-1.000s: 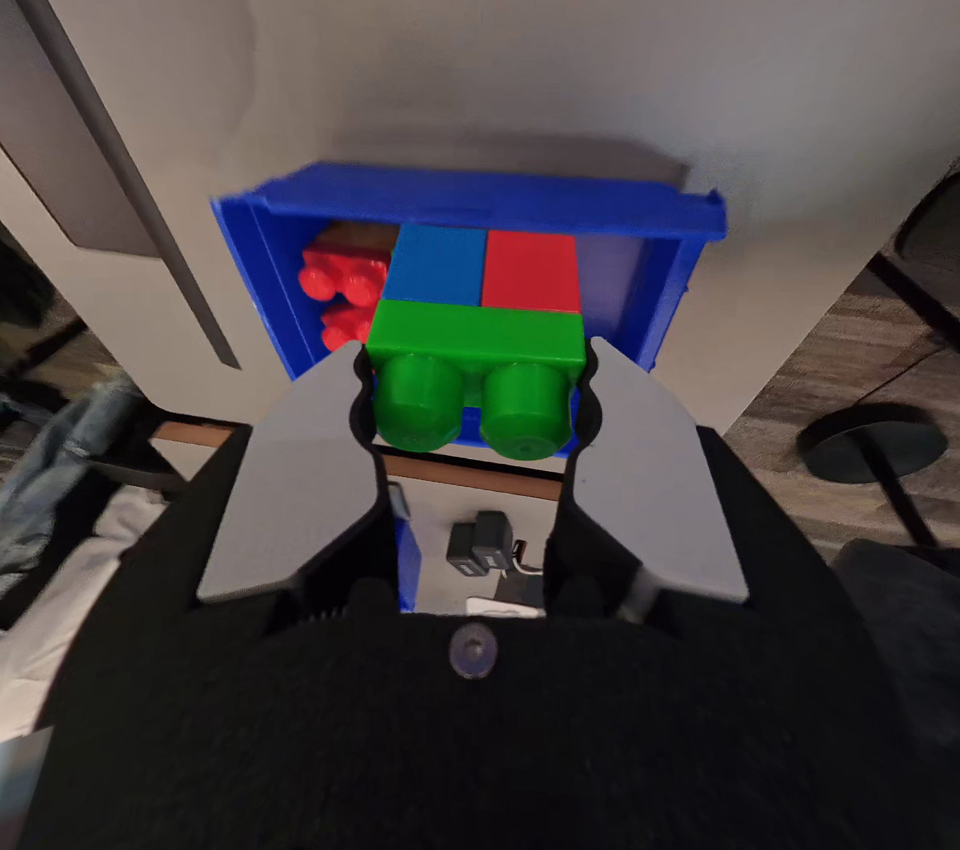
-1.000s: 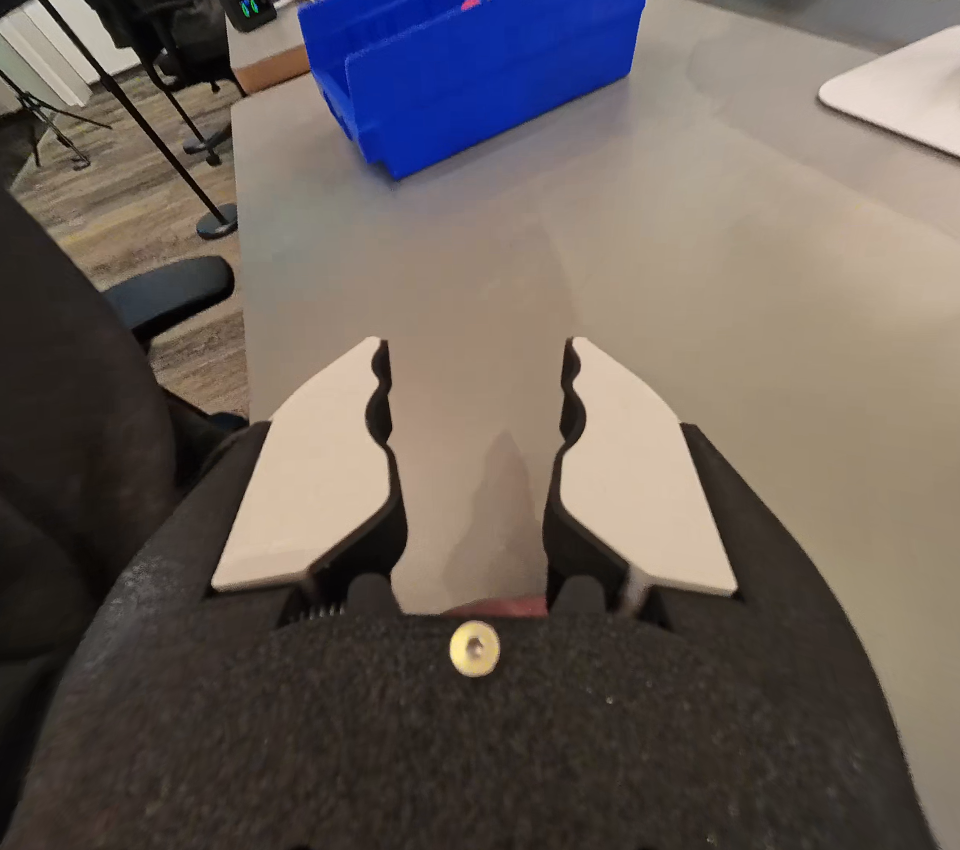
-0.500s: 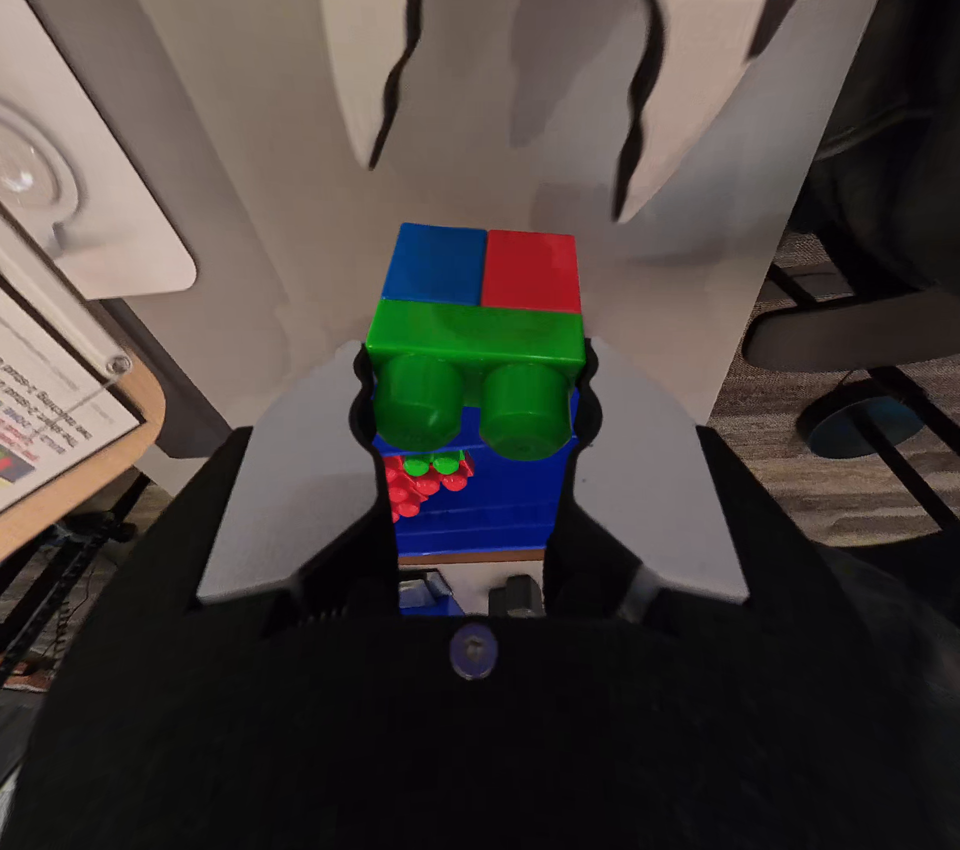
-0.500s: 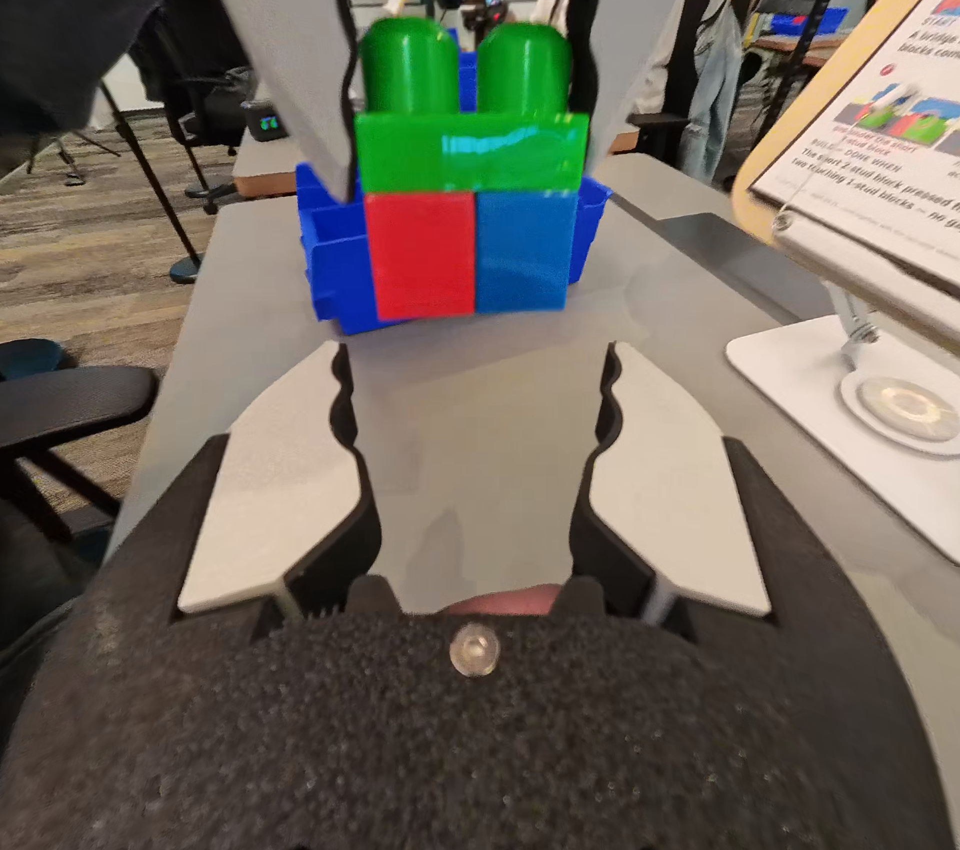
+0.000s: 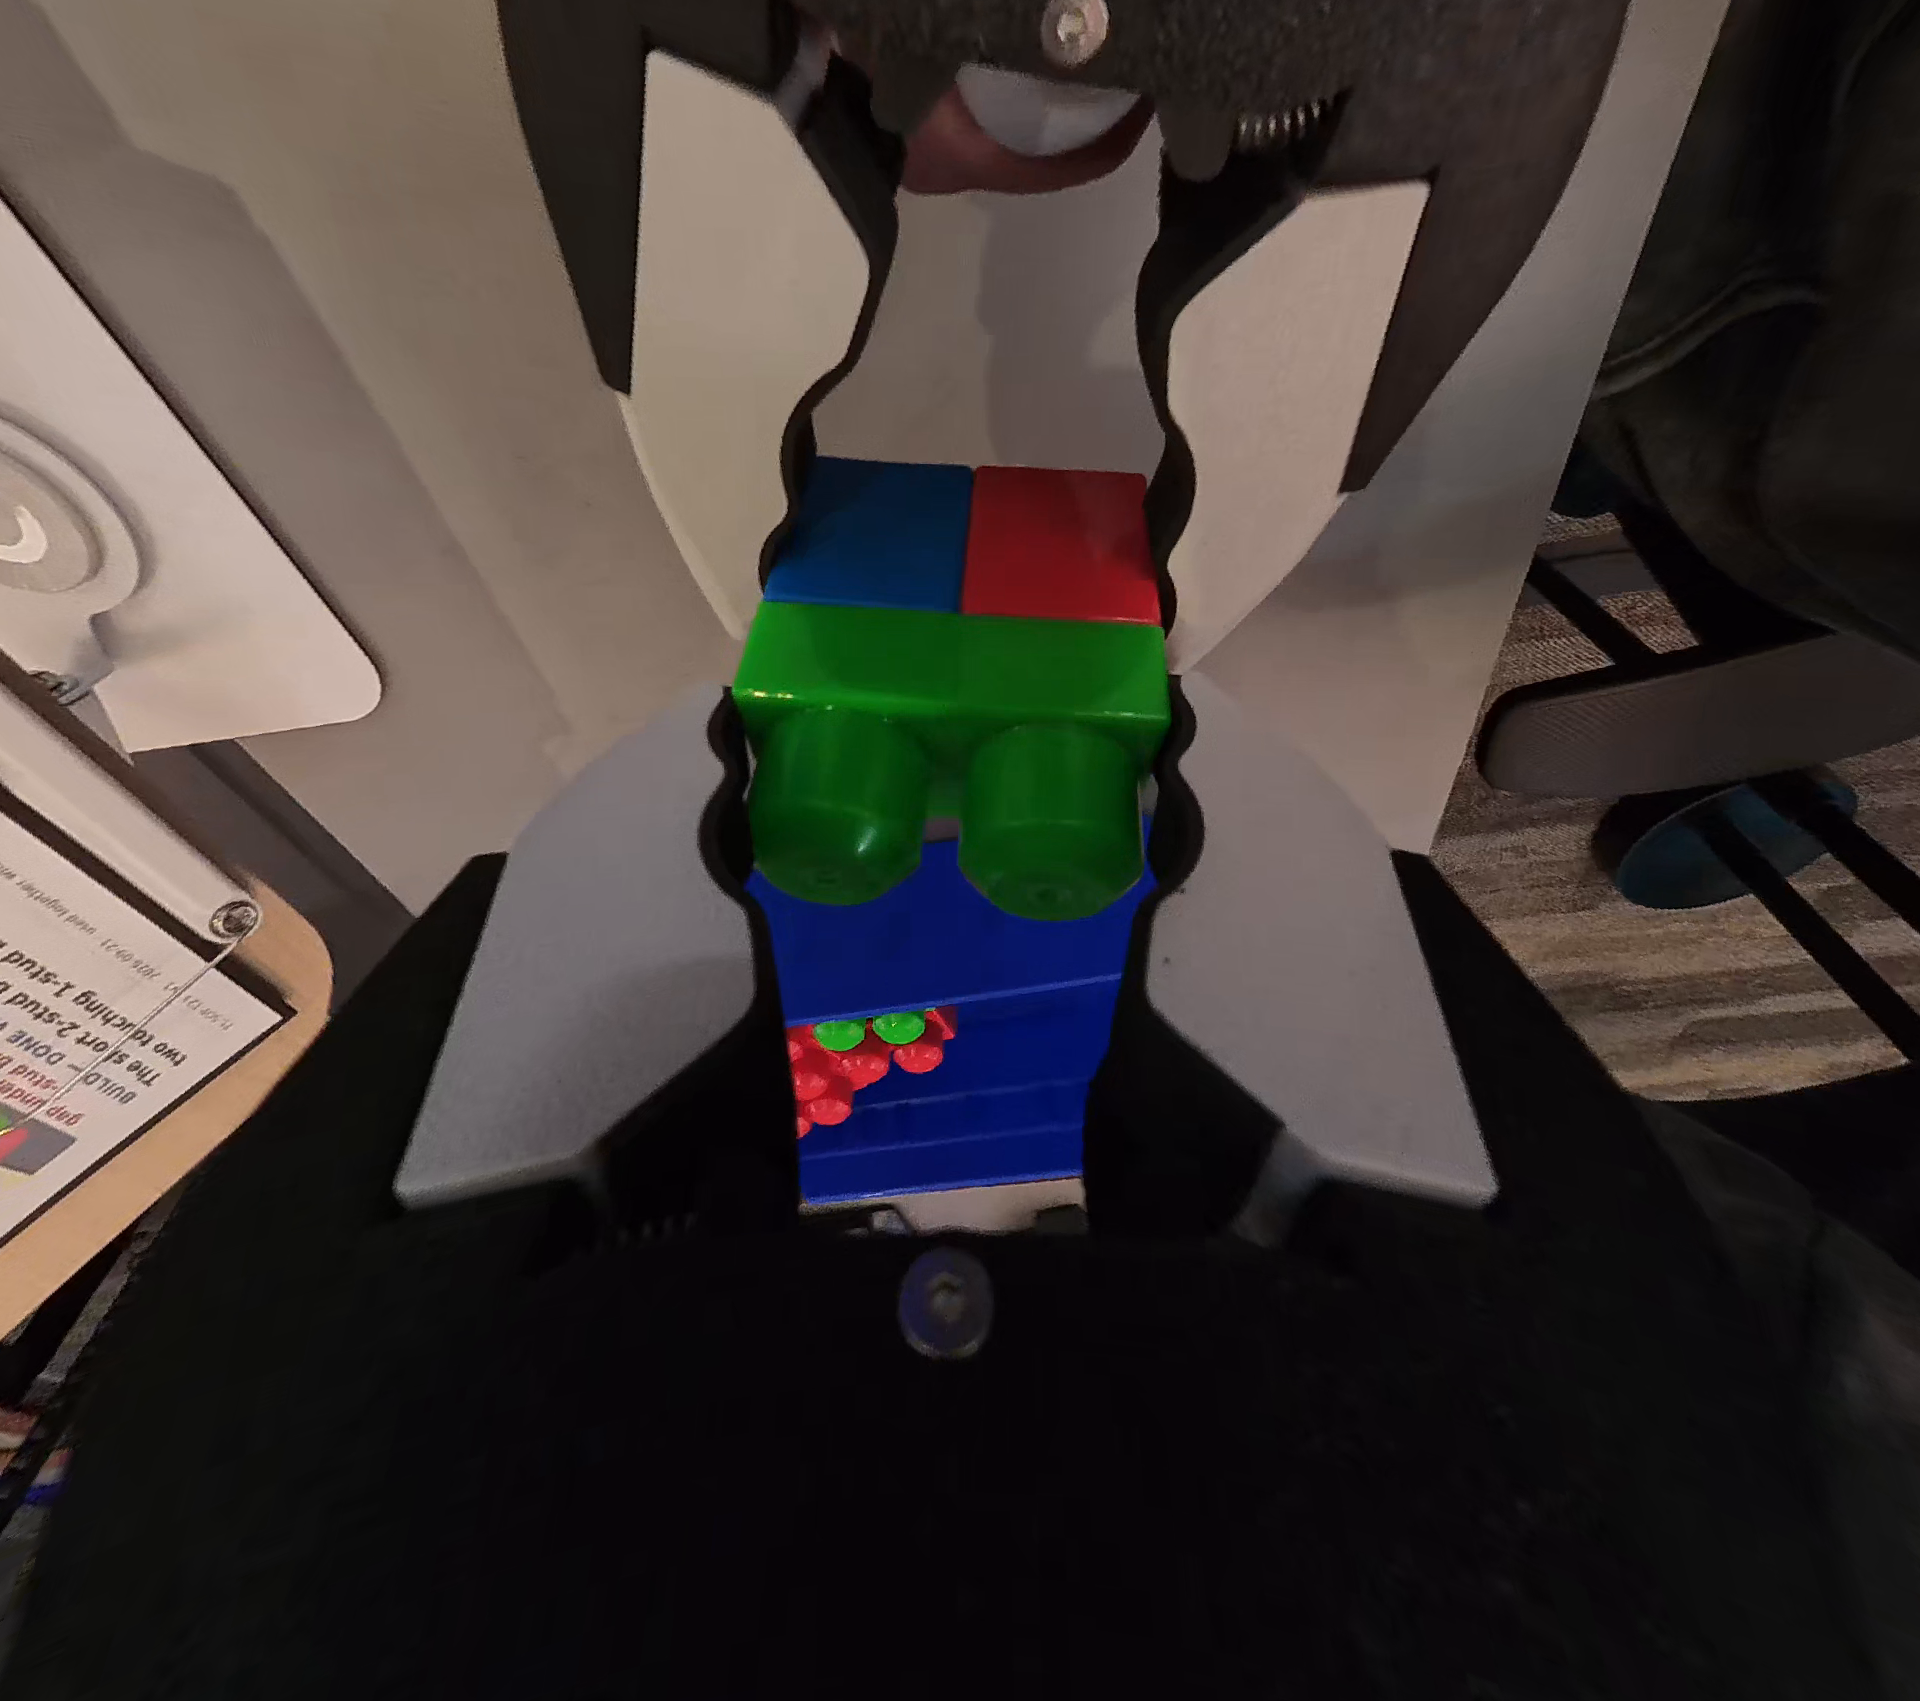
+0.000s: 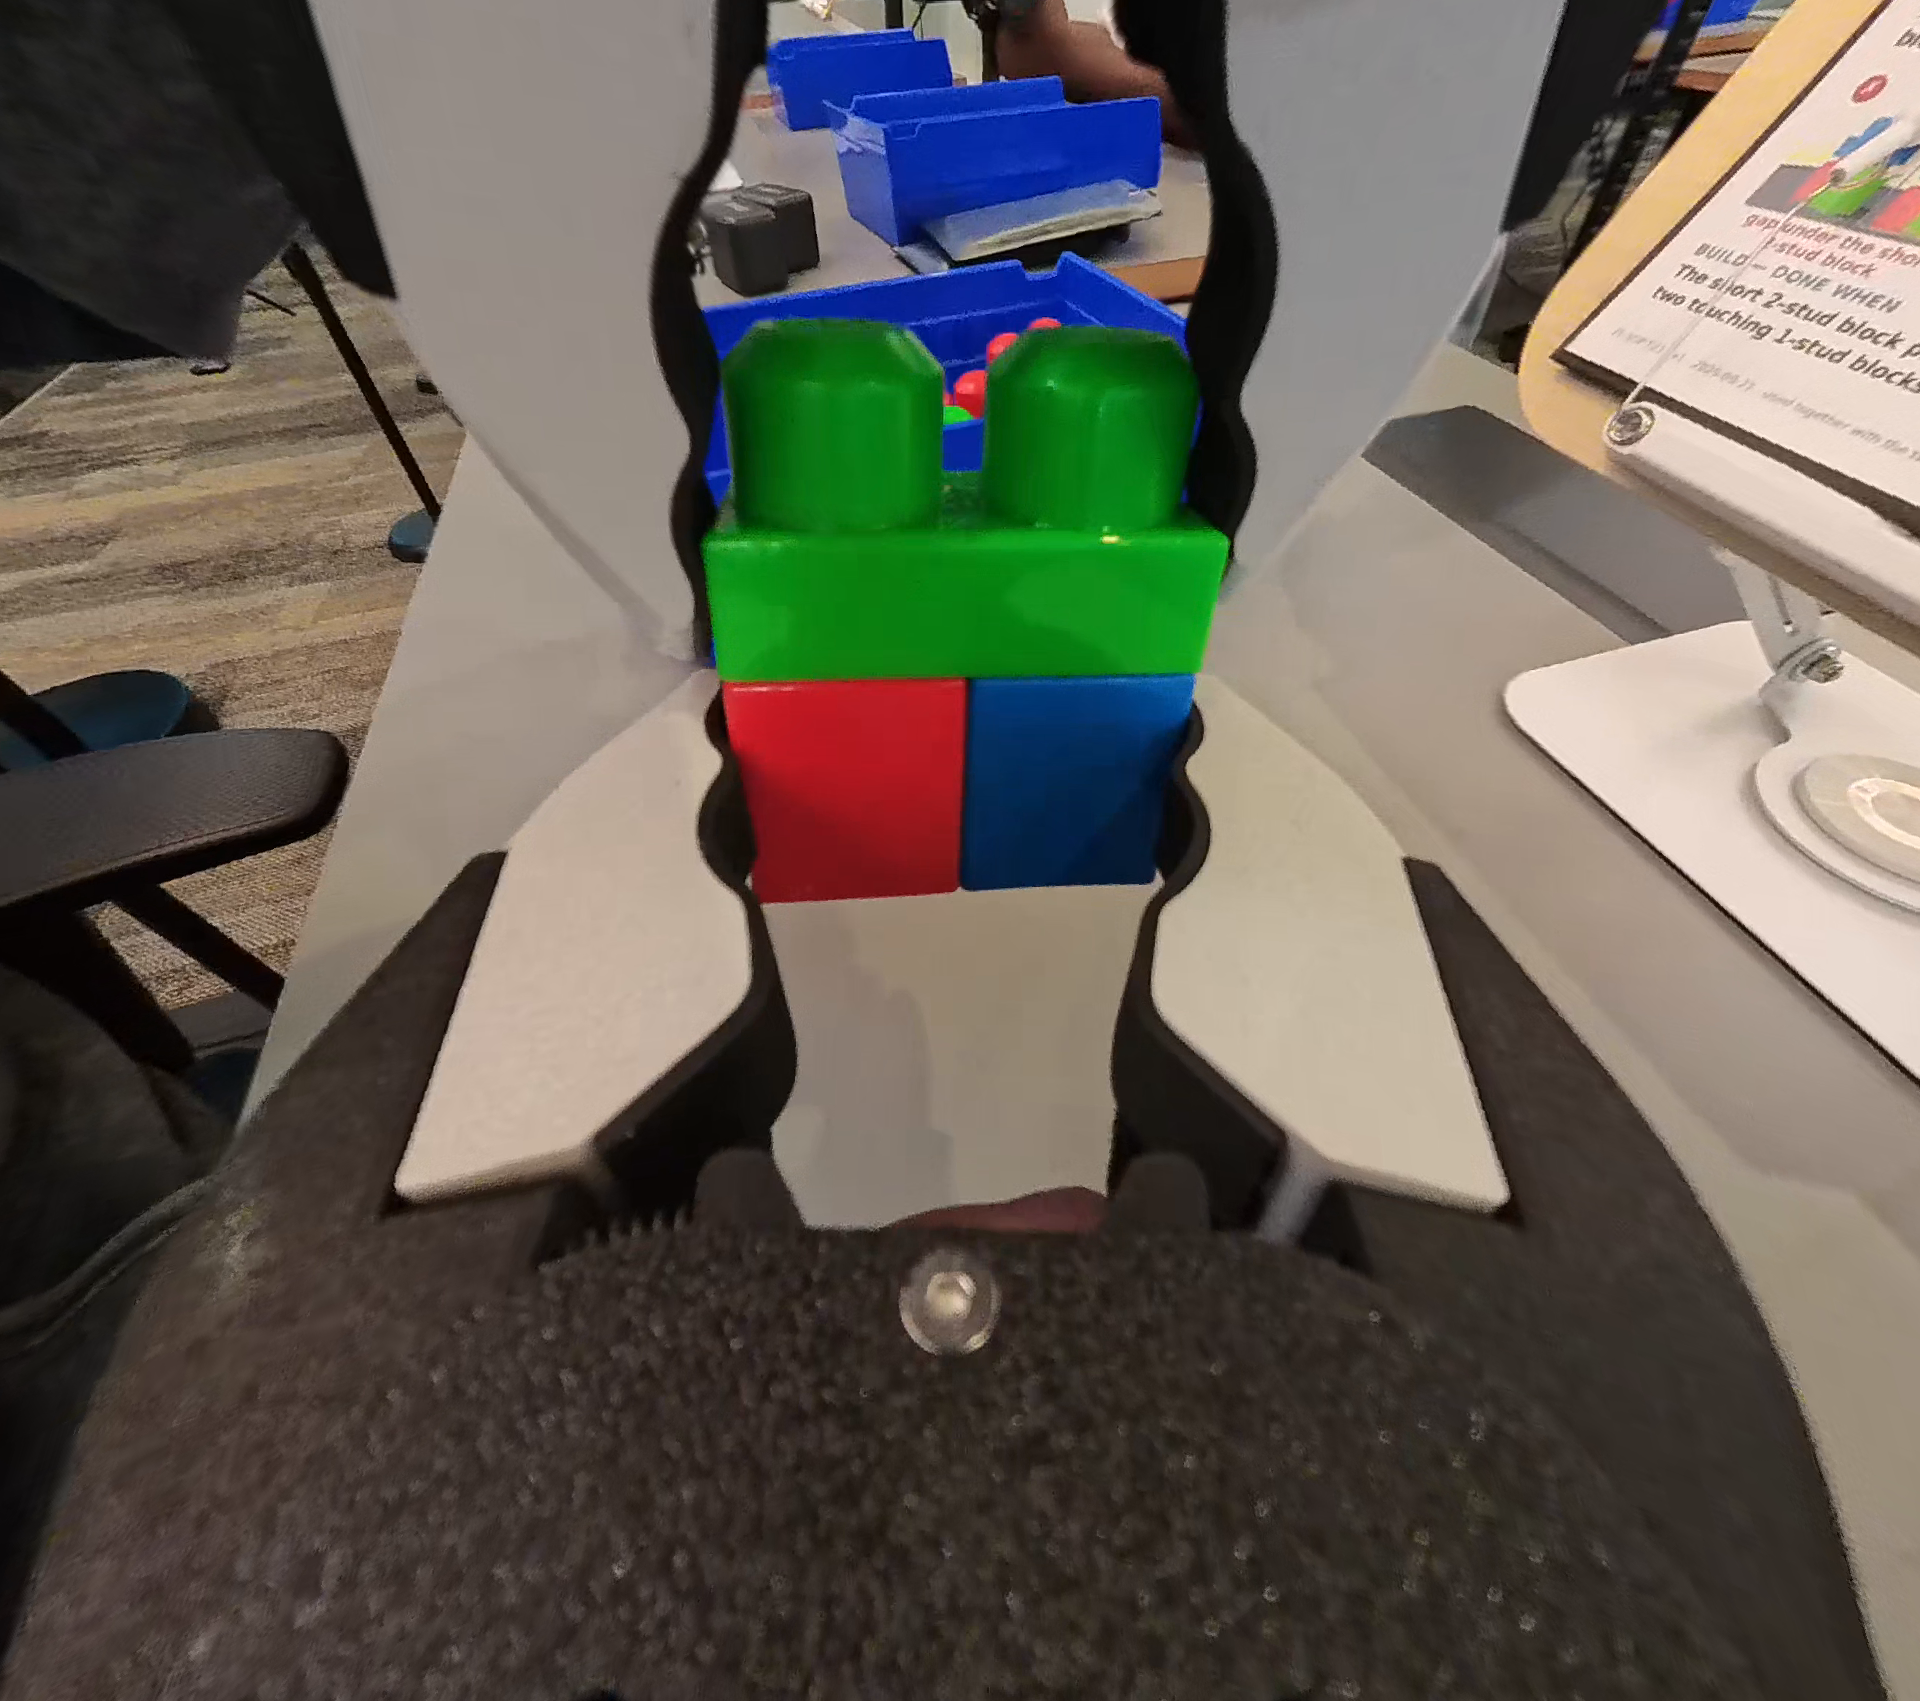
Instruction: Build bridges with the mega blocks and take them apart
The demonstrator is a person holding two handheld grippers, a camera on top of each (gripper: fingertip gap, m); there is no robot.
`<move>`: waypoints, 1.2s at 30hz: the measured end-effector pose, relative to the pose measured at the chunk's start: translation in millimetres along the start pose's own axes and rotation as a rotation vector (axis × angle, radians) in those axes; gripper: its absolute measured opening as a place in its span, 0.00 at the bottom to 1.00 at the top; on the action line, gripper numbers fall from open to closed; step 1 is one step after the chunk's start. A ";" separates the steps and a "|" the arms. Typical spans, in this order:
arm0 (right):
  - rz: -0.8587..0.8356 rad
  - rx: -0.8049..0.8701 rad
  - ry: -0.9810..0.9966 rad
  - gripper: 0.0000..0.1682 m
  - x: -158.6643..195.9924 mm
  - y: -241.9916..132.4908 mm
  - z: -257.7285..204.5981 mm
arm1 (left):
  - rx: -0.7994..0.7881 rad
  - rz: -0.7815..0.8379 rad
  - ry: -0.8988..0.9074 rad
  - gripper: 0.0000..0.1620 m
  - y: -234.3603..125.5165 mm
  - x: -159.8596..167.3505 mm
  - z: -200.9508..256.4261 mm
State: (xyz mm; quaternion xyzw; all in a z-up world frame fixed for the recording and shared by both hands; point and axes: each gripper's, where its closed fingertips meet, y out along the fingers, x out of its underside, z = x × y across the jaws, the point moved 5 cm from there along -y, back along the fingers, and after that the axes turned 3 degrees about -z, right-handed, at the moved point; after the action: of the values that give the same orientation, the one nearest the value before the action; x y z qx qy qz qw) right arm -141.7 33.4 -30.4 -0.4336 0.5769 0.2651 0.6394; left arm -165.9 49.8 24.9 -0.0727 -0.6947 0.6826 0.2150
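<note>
A small bridge is held between both grippers: a green two-stud block (image 5: 951,664) (image 6: 961,602) pressed onto a red block (image 5: 1060,545) (image 6: 847,784) and a blue block (image 5: 873,534) (image 6: 1070,778) side by side. My left gripper (image 5: 951,716) is shut on the green block's ends and comes in from above in the right wrist view (image 6: 966,602). My right gripper (image 6: 956,778) is shut across the red and blue pair and faces me in the left wrist view (image 5: 966,555). The bridge hangs above the grey table (image 6: 935,1028).
A blue bin (image 6: 883,301) (image 5: 935,955) with loose red and green blocks (image 5: 862,1069) stands behind the bridge. An instruction sheet on a wooden board (image 6: 1766,249) (image 5: 104,1028) with a white base (image 6: 1642,737) stands to one side. More blue bins (image 6: 997,145) sit on a far table. A chair (image 6: 156,799) stands off the table's edge. Both grippers' tips are close together, under 4 cm apart.
My left gripper carried the bridge away from the bin toward the right gripper. My right gripper moved up to it and closed on the red and blue blocks.
</note>
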 end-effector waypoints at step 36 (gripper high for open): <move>-0.181 0.469 0.095 0.46 -1.8 -136.5 31.8 | -0.435 1.325 -0.938 0.46 95.2 24.1 61.7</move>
State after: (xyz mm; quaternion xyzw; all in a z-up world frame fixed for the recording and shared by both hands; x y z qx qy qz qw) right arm -11.3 -5.0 3.9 -0.3353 0.6109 0.0454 0.7157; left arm -230.4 8.2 -62.0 -0.2142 -0.6419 0.4780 -0.5600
